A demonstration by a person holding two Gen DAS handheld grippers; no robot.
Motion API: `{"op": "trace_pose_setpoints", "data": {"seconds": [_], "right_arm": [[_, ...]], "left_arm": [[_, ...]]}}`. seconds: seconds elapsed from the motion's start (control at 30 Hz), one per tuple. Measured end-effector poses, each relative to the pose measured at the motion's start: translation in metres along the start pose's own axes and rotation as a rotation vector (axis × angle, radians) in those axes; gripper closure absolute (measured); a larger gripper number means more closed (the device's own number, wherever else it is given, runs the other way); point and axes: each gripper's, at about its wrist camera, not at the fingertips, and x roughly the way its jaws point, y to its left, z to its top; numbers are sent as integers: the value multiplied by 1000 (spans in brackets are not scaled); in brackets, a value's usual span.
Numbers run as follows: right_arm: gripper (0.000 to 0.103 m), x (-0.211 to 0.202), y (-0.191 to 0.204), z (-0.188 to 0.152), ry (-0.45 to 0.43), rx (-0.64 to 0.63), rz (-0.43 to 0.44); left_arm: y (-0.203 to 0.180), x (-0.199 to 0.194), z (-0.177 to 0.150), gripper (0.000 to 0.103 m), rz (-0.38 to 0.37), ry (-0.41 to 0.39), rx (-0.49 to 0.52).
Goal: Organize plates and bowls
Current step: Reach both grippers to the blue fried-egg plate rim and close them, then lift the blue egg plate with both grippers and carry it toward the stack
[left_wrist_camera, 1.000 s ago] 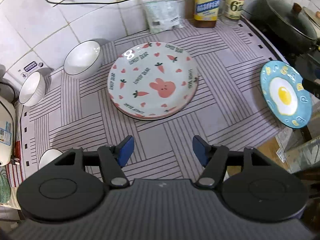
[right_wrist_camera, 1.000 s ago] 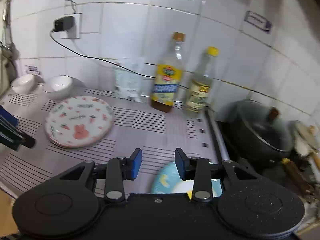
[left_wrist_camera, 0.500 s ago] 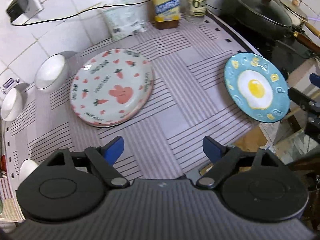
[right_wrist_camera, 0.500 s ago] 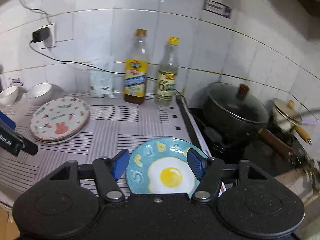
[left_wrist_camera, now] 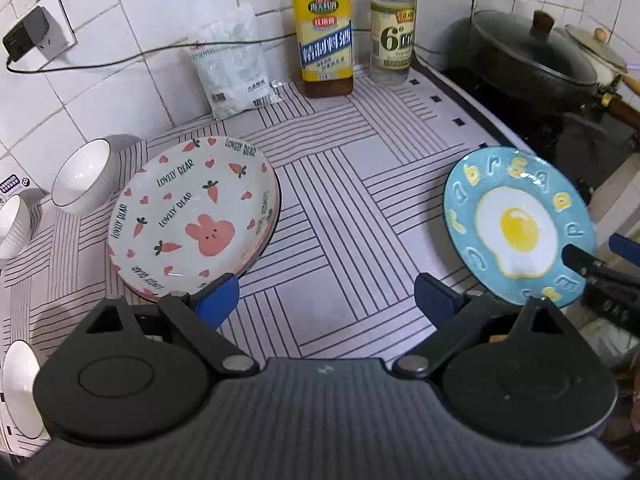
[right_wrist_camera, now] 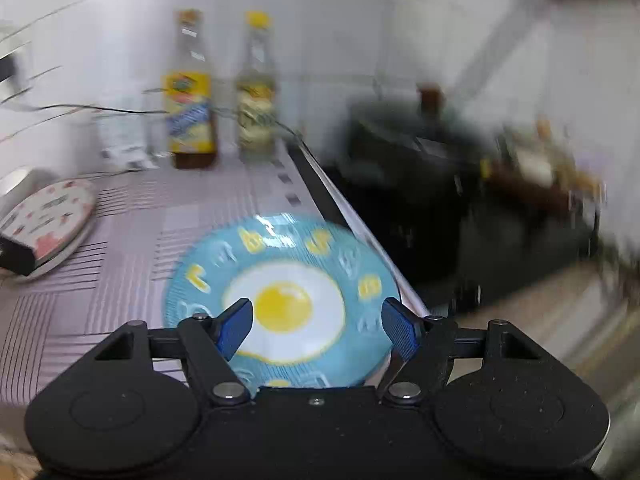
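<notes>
A blue plate with a fried-egg print (left_wrist_camera: 516,226) (right_wrist_camera: 280,300) lies at the right edge of the striped counter mat. My right gripper (right_wrist_camera: 318,330) is open, its fingers over the plate's near part; one finger (left_wrist_camera: 580,260) shows over the plate's rim in the left wrist view. A pink rabbit-and-carrot plate stack (left_wrist_camera: 192,216) (right_wrist_camera: 48,220) lies at the left. White bowls (left_wrist_camera: 82,176) (left_wrist_camera: 14,220) stand beyond it, and another (left_wrist_camera: 20,388) is at the near left. My left gripper (left_wrist_camera: 326,300) is open and empty above the mat, its left finger near the pink plate's front rim.
Two bottles (left_wrist_camera: 326,36) (left_wrist_camera: 394,28) and a white packet (left_wrist_camera: 234,64) stand against the tiled wall. A black lidded pan (left_wrist_camera: 532,56) sits on the stove at the right. A charger cable (left_wrist_camera: 120,58) runs along the wall.
My left gripper has swung right and opened wider, bringing both plates into view. My right gripper has opened and moved down over the blue plate.
</notes>
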Motion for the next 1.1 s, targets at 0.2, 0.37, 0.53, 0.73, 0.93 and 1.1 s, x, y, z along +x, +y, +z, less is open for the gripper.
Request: {"op": "trace_pose_setpoints", "data": {"seconds": [0.2, 0.37, 0.53, 0.73, 0.93, 1.1], "right_arm": [[27, 32, -29, -20, 56, 218, 34], [28, 46, -41, -29, 78, 254, 44], [28, 49, -45, -30, 48, 257, 73], [35, 59, -43, -23, 32, 216, 74], [57, 69, -56, -22, 64, 312, 77], [68, 70, -63, -24, 59, 325, 83]], "left_arm": [[-8, 29, -3, 8, -51, 25, -43], [-24, 50, 5, 9, -97, 97, -38], [-31, 67, 14, 10, -159, 109, -80], [-43, 88, 24, 18, -246, 126, -127], [-53, 112, 28, 56, -307, 169, -96], [-53, 120, 30, 90, -424, 187, -126]]}}
